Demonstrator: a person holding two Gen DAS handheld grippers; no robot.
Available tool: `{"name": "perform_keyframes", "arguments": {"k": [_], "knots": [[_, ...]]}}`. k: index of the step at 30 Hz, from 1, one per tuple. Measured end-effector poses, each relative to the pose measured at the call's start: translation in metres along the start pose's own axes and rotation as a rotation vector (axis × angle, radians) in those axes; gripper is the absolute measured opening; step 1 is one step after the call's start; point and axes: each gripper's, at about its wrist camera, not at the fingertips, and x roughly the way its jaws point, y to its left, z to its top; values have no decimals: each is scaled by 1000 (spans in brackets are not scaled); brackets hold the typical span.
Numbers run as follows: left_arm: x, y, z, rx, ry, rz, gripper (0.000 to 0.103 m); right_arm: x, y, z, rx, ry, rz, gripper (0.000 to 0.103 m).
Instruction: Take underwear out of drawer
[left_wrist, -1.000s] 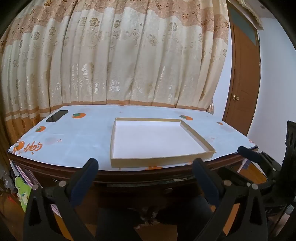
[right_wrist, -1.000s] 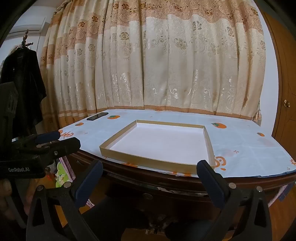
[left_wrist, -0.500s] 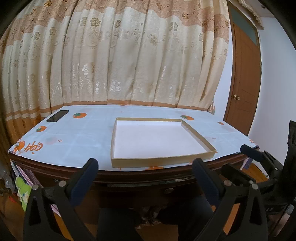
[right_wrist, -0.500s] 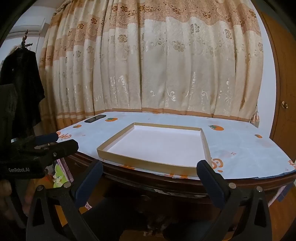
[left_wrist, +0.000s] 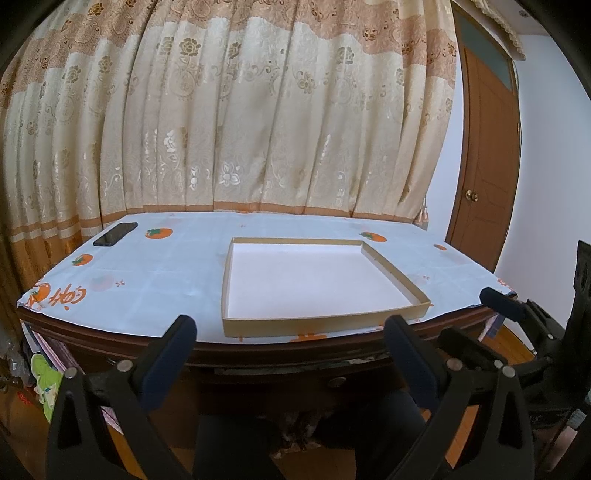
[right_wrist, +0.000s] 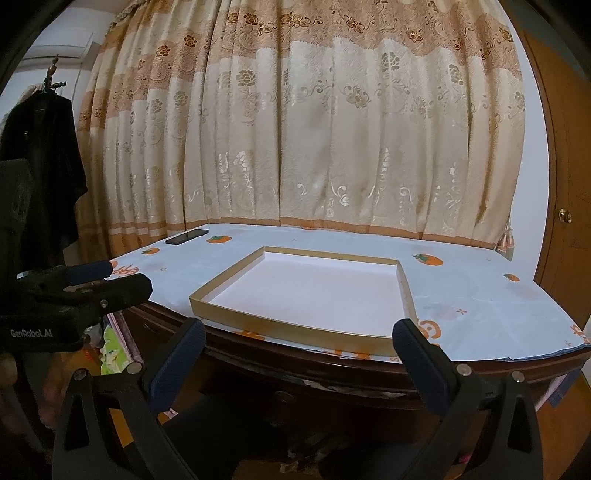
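Hovering in front of the table (left_wrist: 110, 343), both tongs sit low, near the dark wood edge. Left gripper (left_wrist: 286, 349) has its fingers spread wide w/ nothing between them; right gripper (right_wrist: 297, 347) is the same, spread wide and empty. Each shows up in the other's view: right one at the far right (left_wrist: 517, 332), left one at the far left (right_wrist: 92, 288). Drawer knob (left_wrist: 335, 382) sits under the tabletop, drawer front looks closed. Underwear can't be seen anywhere. On the tablecloth (right_wrist: 480, 306) lies a shallow cardboard tray (left_wrist: 325, 325), white inside, w/ a black phone (left_wrist: 115, 233) well apart at the back left corner. Curtain (right_wrist: 314, 147) hangs behind.
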Motion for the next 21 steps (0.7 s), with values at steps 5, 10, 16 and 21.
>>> {"name": "perform_keyframes", "arguments": {"k": [5,10,16,21], "knots": [[0,0,0,0,-1,-1,103,-1,1,3,-5,-11,-12,103],[0,0,0,0,-1,0,103,-3,0,4,-12,-29,-53,103],[-2,-1,3,5,1,-1,103,-6,-4,2,19,-50,-28,103],[-2,-1,3,4,0,0,103,-6,-2,2,16,-51,-19,103]]}}
